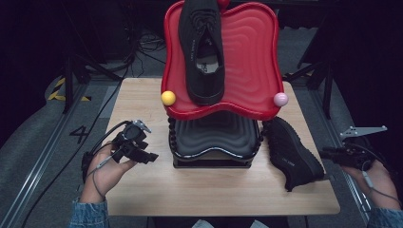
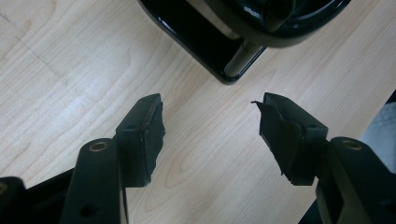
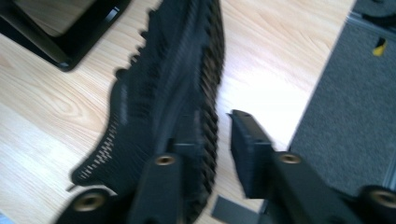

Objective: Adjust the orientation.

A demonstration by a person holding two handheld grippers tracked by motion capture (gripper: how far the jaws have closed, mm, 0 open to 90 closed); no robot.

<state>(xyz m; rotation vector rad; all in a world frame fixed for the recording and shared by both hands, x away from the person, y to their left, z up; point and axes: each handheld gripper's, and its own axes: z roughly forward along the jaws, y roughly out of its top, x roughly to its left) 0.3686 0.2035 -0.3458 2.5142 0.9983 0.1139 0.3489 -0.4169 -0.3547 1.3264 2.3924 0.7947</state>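
Observation:
One black shoe [image 1: 203,52] lies on the red top tray [image 1: 247,57] of a two-tier rack. A second black shoe [image 1: 292,152] rests tilted on the table to the right of the rack, and in the right gripper view this shoe [image 3: 159,93] is blurred. My right gripper [image 1: 328,153] is at its heel end. The sole's ribbed edge lies between the jaws of the right gripper [image 3: 212,126], and a strip of table shows beside the right pad [image 3: 247,149]. My left gripper [image 1: 148,149] hovers open and empty left of the rack; in its own view the left gripper [image 2: 210,102] has bare wood between its jaws.
The rack's black lower tray [image 1: 214,135] and black base [image 2: 201,42] stand mid-table. A yellow ball [image 1: 168,98] and a pink ball [image 1: 280,99] cap the red tray's front corners. The wooden table [image 1: 142,95] ends close behind the right gripper, over grey floor [image 3: 345,116].

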